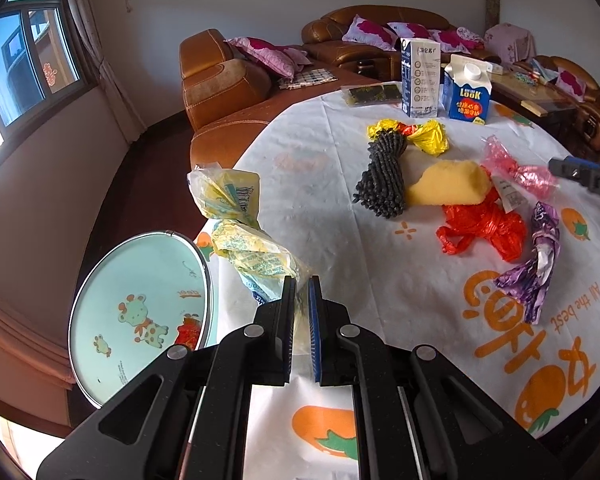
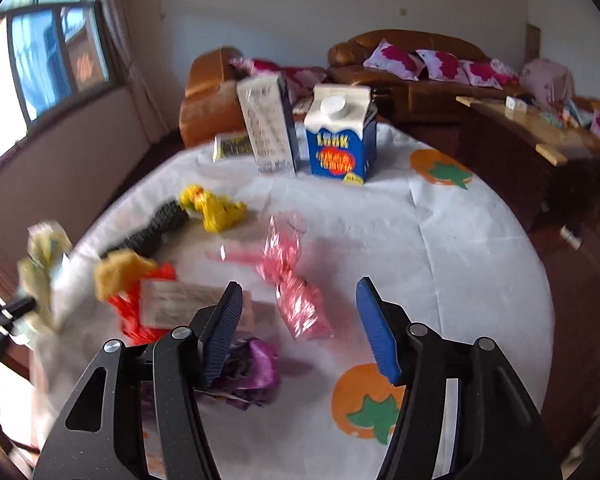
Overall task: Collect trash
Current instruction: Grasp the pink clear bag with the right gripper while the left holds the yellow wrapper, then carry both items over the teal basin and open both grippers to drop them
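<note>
**Left gripper holds a wrapper, right gripper is wide apart**

The left gripper (image 1: 301,294) is closed on a crumpled yellow-and-clear plastic wrapper (image 1: 242,236), which extends forward and to its left. Just left of it stands a round trash bin with a pale green cartoon lining (image 1: 140,308). The right gripper (image 2: 298,320) has its jaws spread and holds nothing. Between and just ahead of its fingers lies a pink shiny foil wrapper (image 2: 296,292); a purple crumpled wrapper (image 2: 252,368) lies under its left finger.
</note>
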